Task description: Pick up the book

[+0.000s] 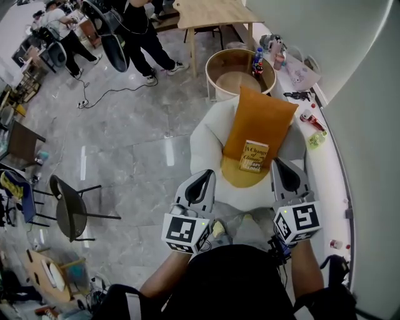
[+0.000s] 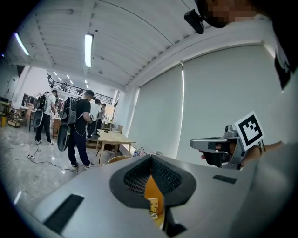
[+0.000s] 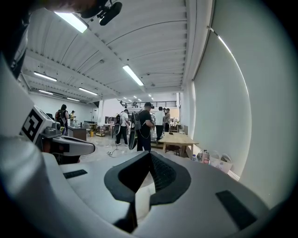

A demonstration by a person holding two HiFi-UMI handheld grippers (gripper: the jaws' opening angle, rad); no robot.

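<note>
Head view steeply down; both gripper views low, near-level, all sharing the wooden table (image 1: 212,12).

— How many books do you have ahead of you?
— One book (image 1: 254,156). One orange cushion (image 1: 262,115) too, and one white armchair (image 1: 205,140).
— And what do you count in your hands?
— Two grippers: your left gripper (image 1: 203,182) and your right gripper (image 1: 284,170), with one marker cube (image 1: 185,232) apiece (two cubes in all).
— Furniture?
— One wooden table (image 1: 212,12), one round wooden tub (image 1: 215,70), and at least two chairs, a dark round chair (image 1: 67,211) and a brown chair (image 1: 22,142).
— Bottles?
— You can count two bottles (image 1: 258,59).
— People?
— Two you can count clearly: a person in white (image 1: 62,26) and a person in black (image 1: 142,31).
</note>
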